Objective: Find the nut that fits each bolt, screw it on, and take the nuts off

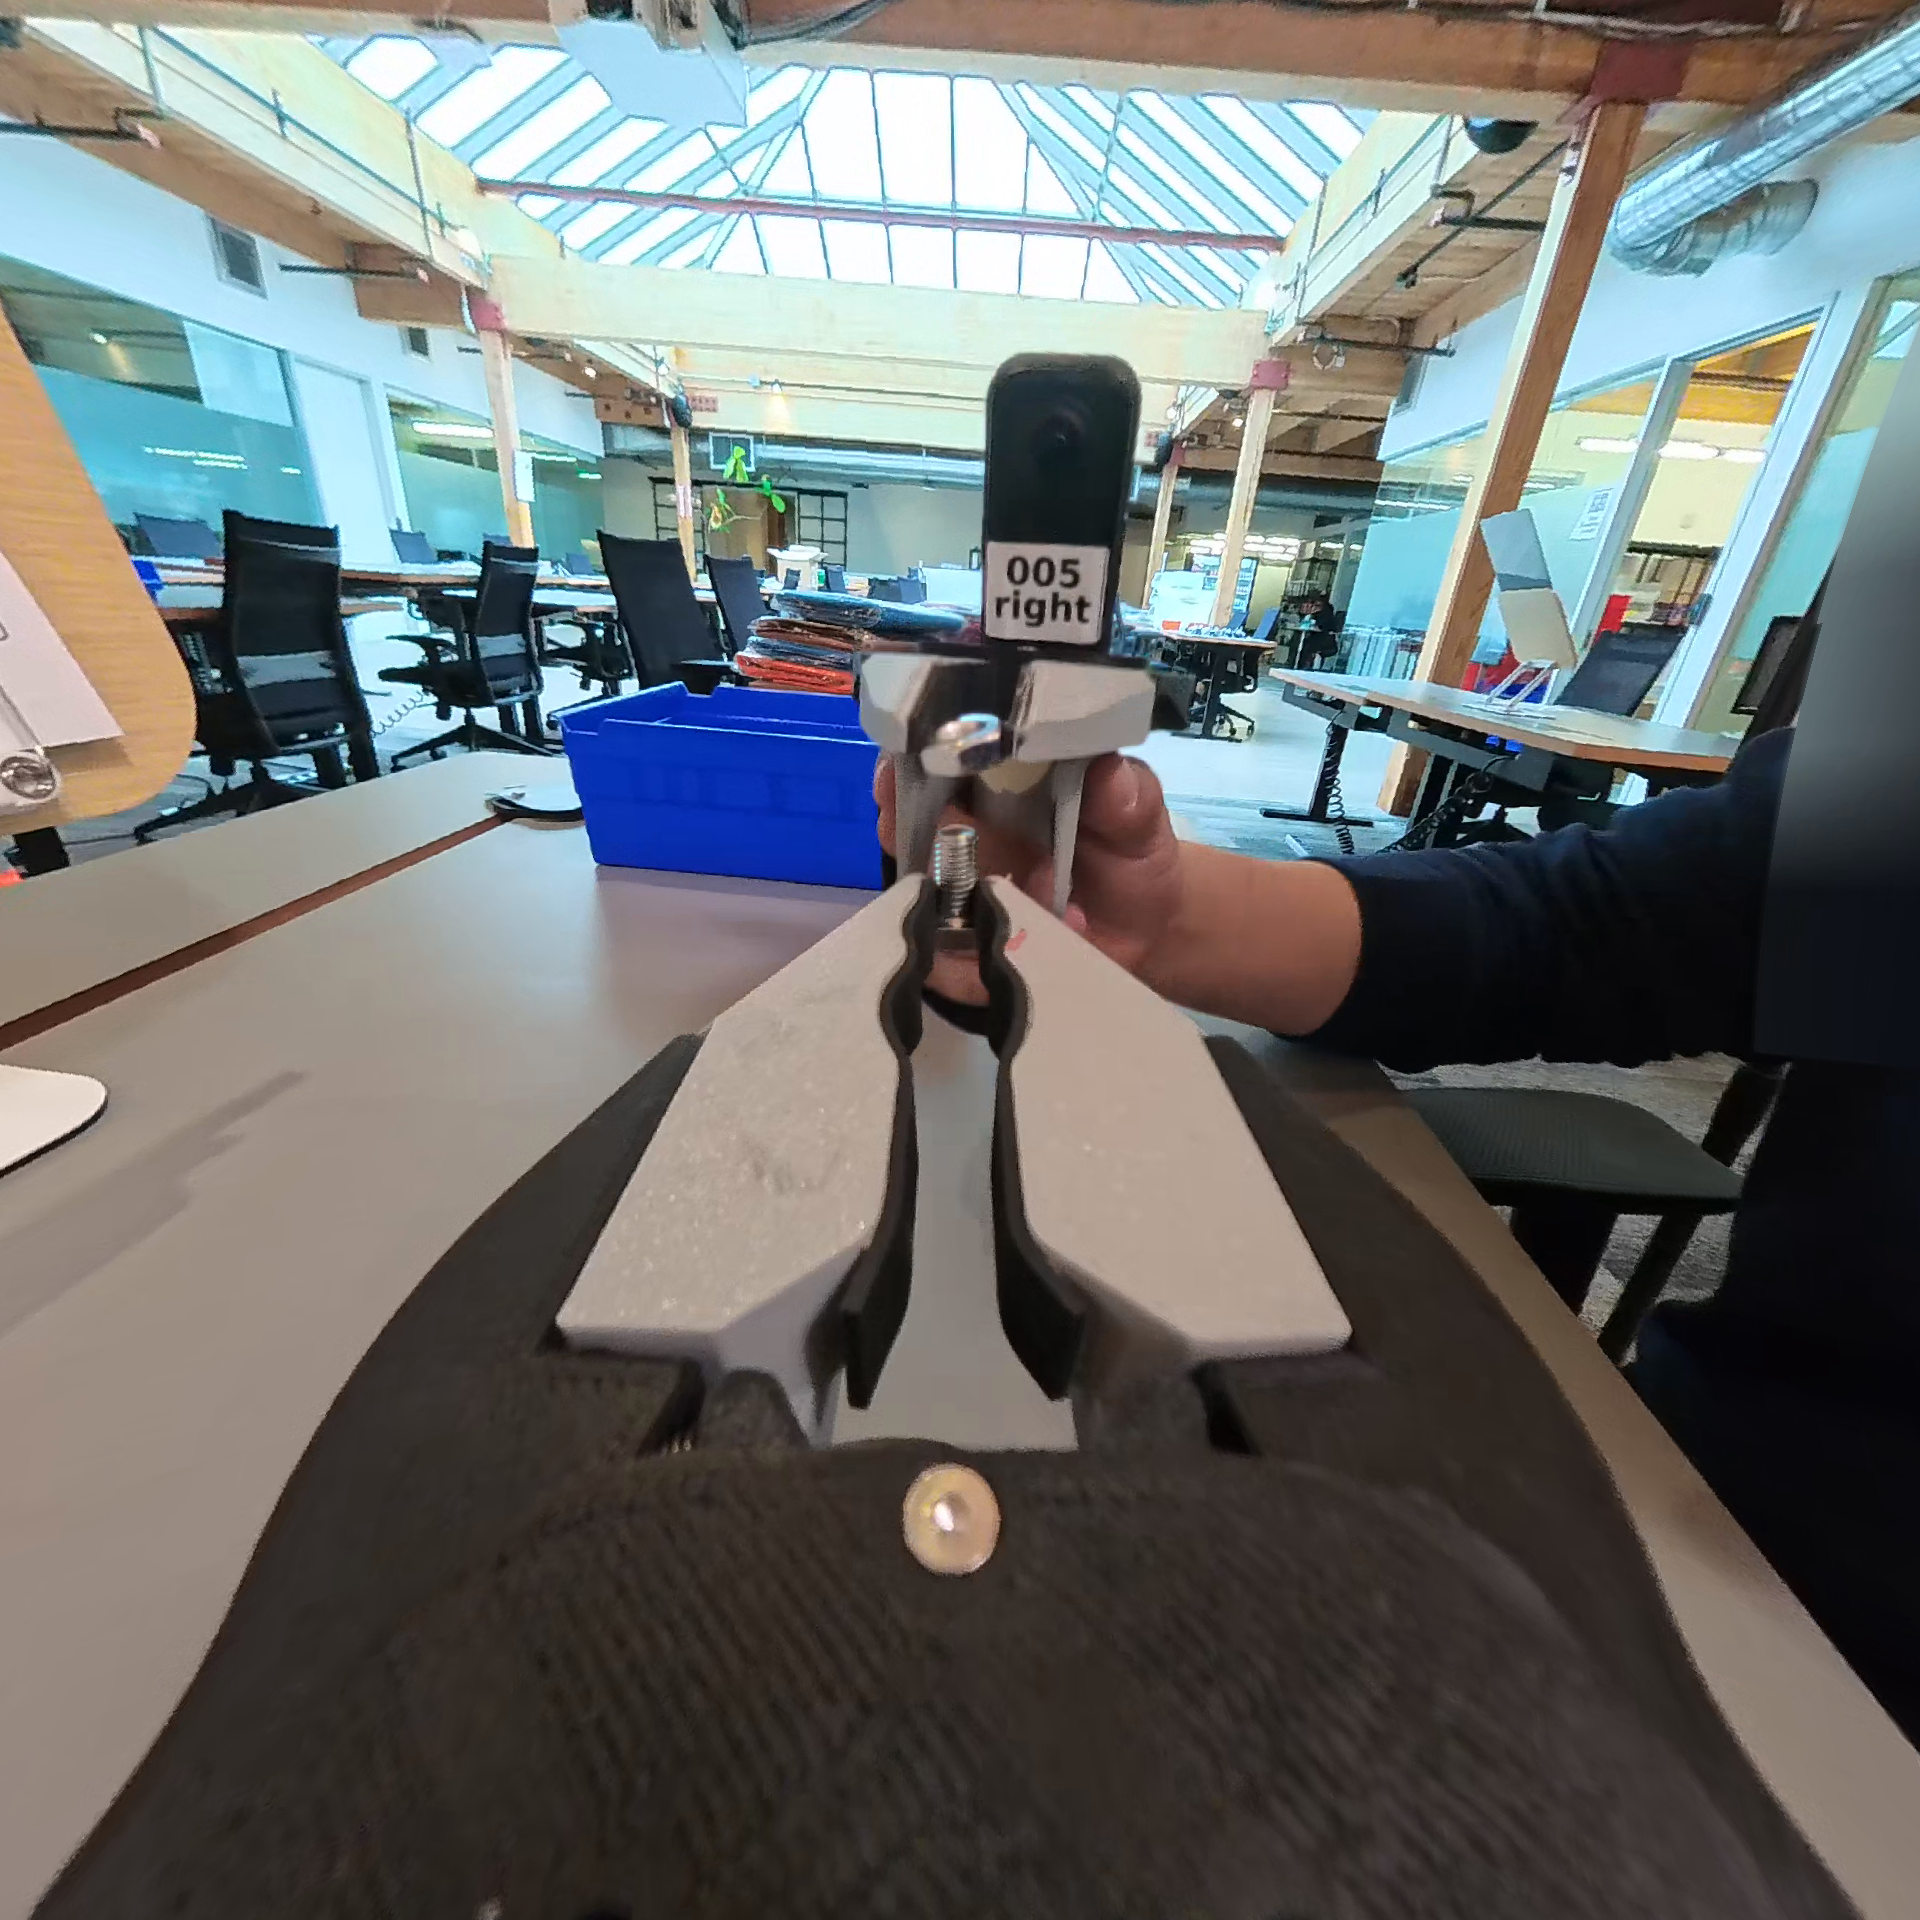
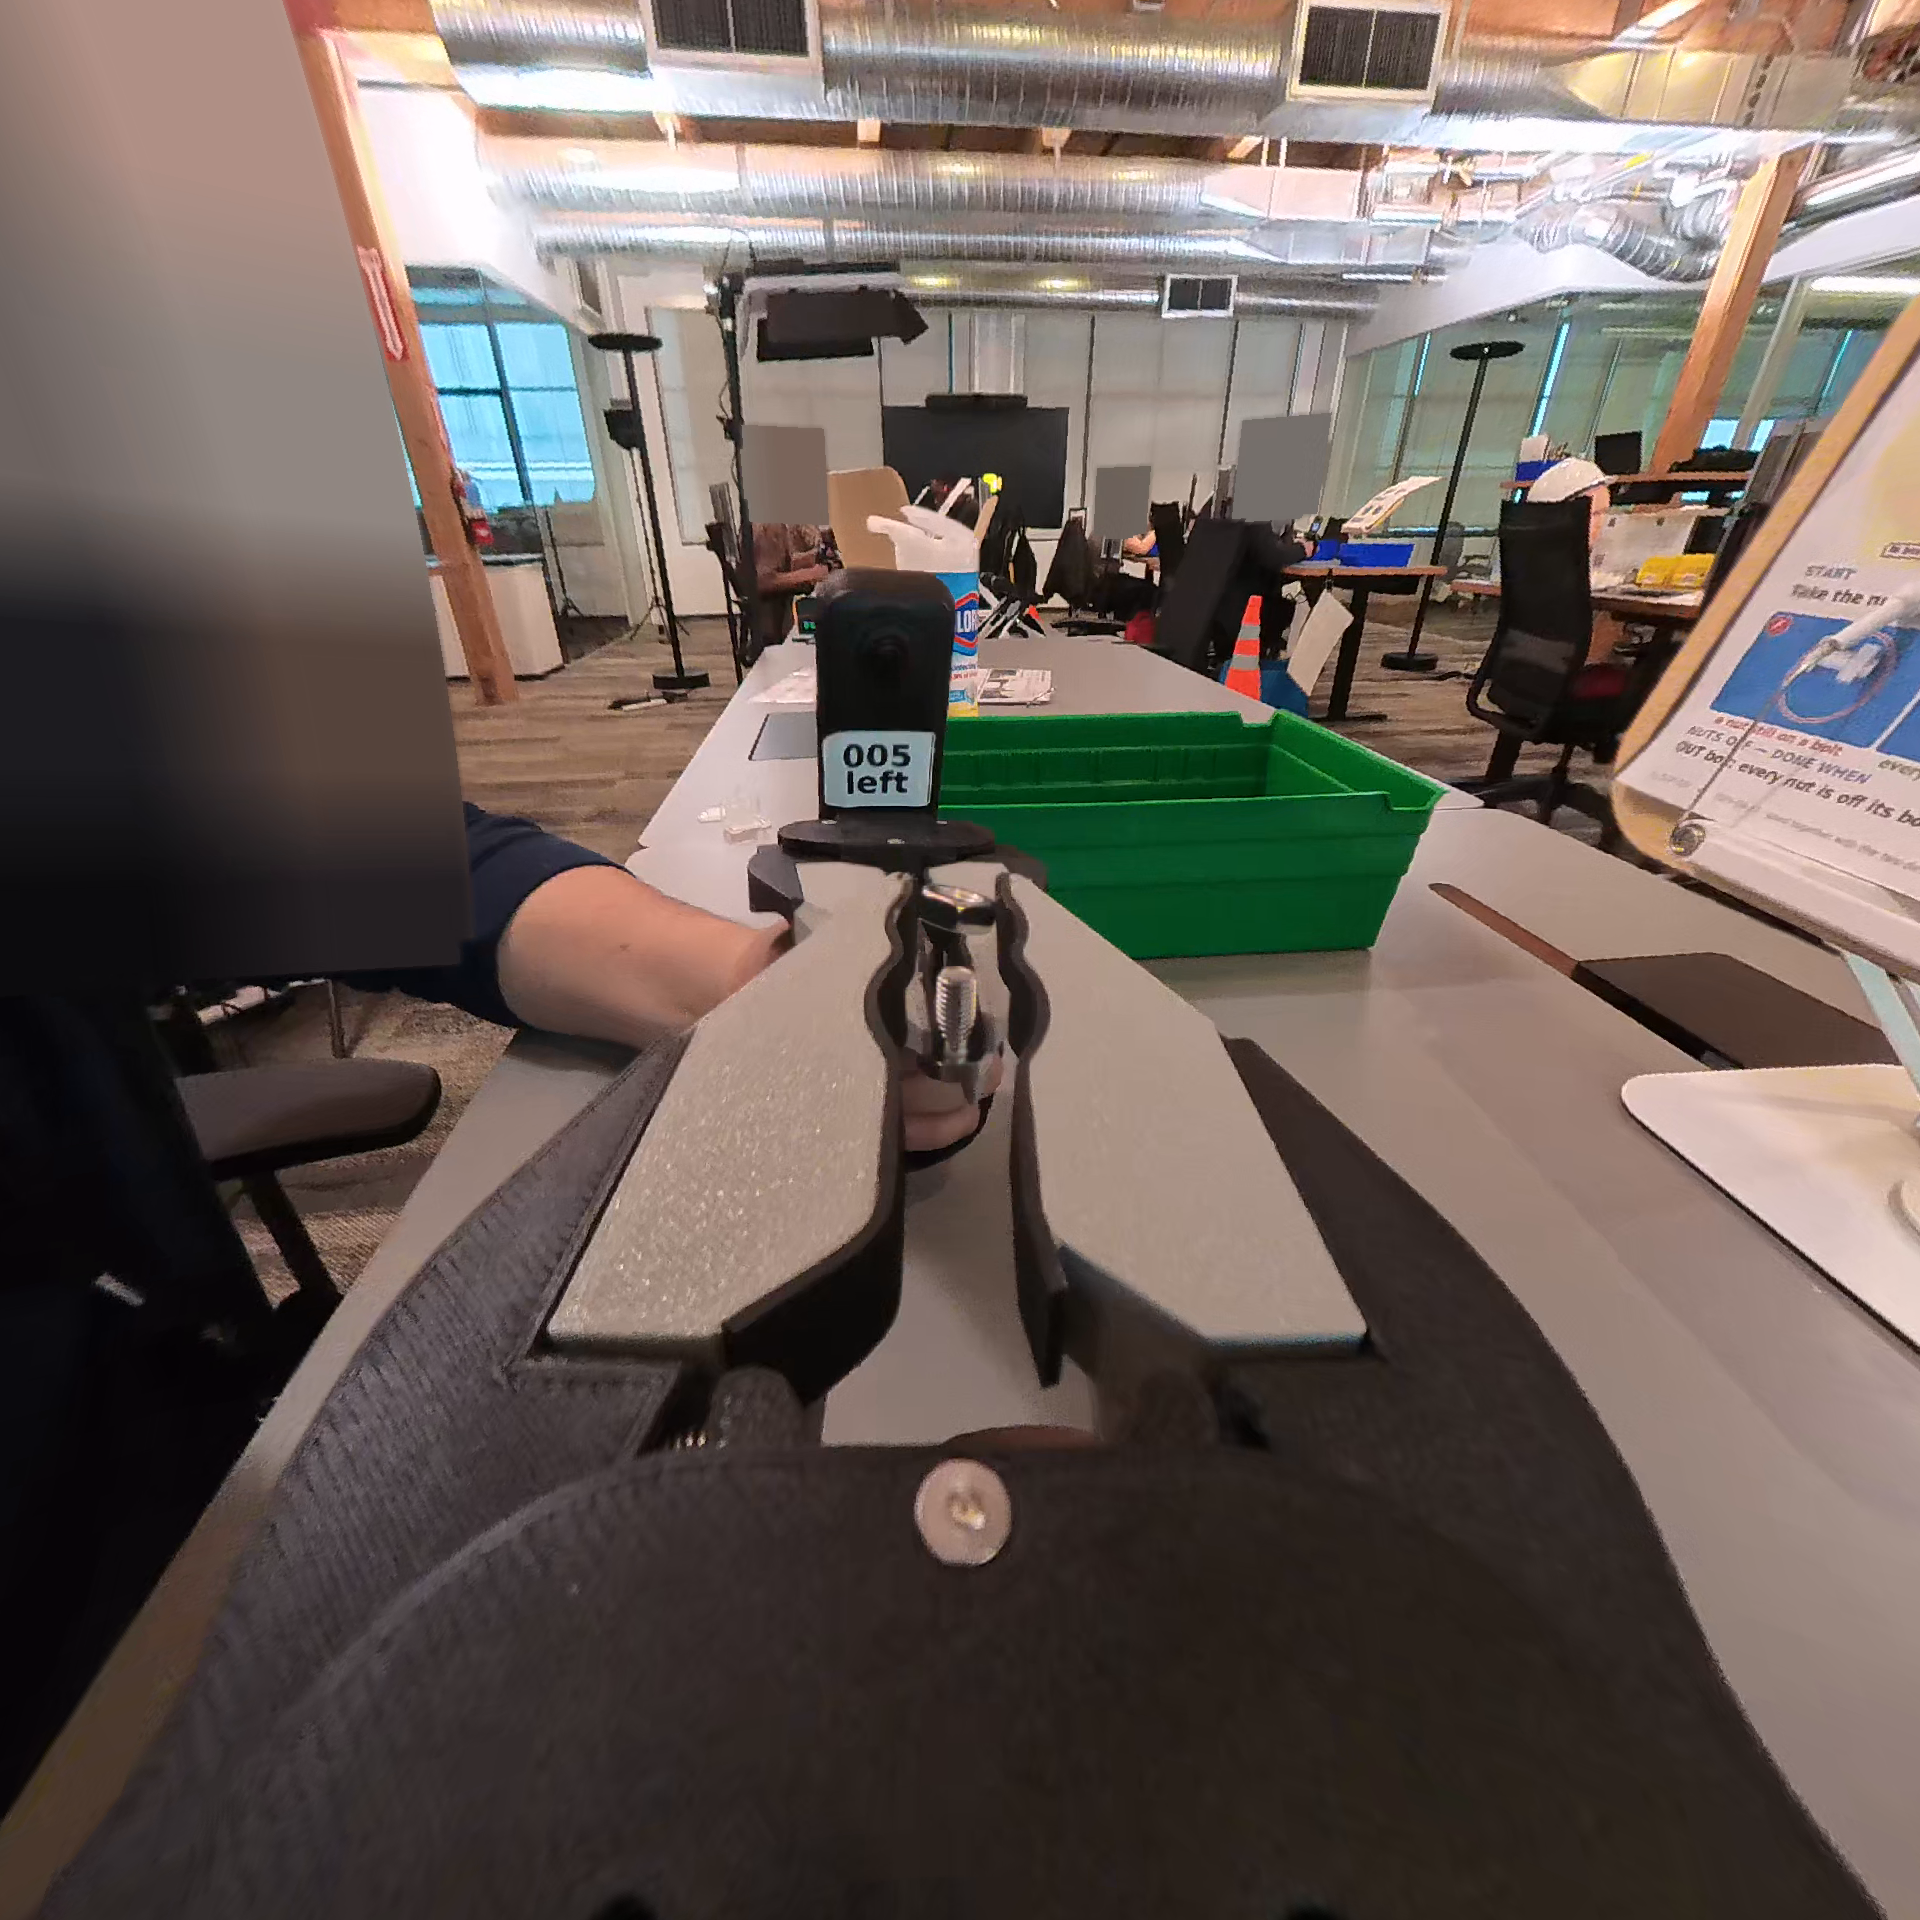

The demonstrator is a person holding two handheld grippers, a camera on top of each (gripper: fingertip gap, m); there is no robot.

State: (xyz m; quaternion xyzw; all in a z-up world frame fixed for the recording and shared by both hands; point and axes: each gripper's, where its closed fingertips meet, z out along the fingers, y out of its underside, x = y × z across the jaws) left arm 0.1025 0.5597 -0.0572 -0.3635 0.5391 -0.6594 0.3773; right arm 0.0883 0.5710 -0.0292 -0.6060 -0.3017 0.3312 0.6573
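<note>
An open office with skylights and rows of chairs lies behind a grey counter (image 1: 312,1039). To the left on it sits a blue bin (image 1: 727,790). In the middle, the left gripper (image 1: 956,914) has its fingers clamped on a silver bolt (image 1: 954,868), threaded end pointing up. Facing it from above, the right gripper (image 1: 971,738), held in a hand (image 1: 1122,873), has its fingers closed on a silver nut (image 1: 968,736), just above the bolt's tip and apart from it. The right wrist view shows a green bin (image 2: 1195,831) behind.

Open-plan office: desks (image 1: 1558,727), swivel chairs (image 1: 281,644), skylit ceiling.
</note>
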